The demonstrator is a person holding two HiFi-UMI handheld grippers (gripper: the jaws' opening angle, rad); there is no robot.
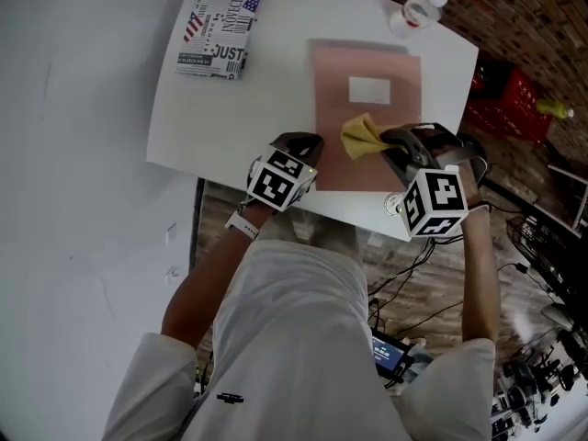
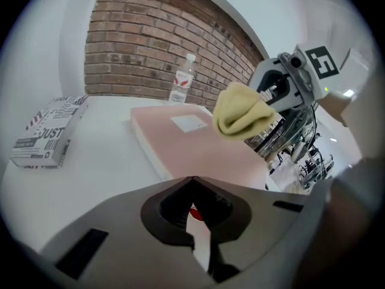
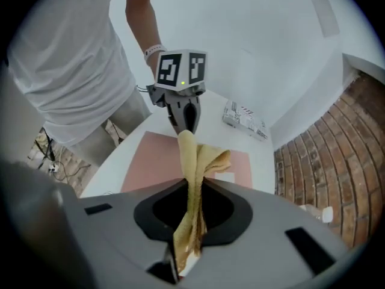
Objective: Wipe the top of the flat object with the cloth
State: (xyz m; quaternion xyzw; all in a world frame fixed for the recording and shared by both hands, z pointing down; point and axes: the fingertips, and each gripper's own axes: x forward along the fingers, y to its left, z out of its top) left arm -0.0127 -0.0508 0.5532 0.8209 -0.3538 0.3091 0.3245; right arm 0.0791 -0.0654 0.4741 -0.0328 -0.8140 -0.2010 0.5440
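A flat pink object (image 1: 342,81) with a white label (image 1: 370,89) lies on the white table (image 1: 266,99). My right gripper (image 1: 397,147) is shut on a yellow cloth (image 1: 361,134), which it holds over the object's near right part. The cloth (image 3: 194,155) runs bunched between the jaws, and it looks lifted off the pink surface (image 2: 192,146) in the left gripper view. My left gripper (image 1: 301,143) is shut on nothing at the object's near left corner, its tips close to the cloth. Across from it I see the right gripper (image 2: 274,104) with the cloth (image 2: 240,113).
A printed box (image 1: 220,30) lies at the table's far left. A plastic water bottle (image 1: 418,9) stands at the far right corner. The table's front edge runs just under both grippers. On the floor to the right are a red crate (image 1: 505,104) and cables.
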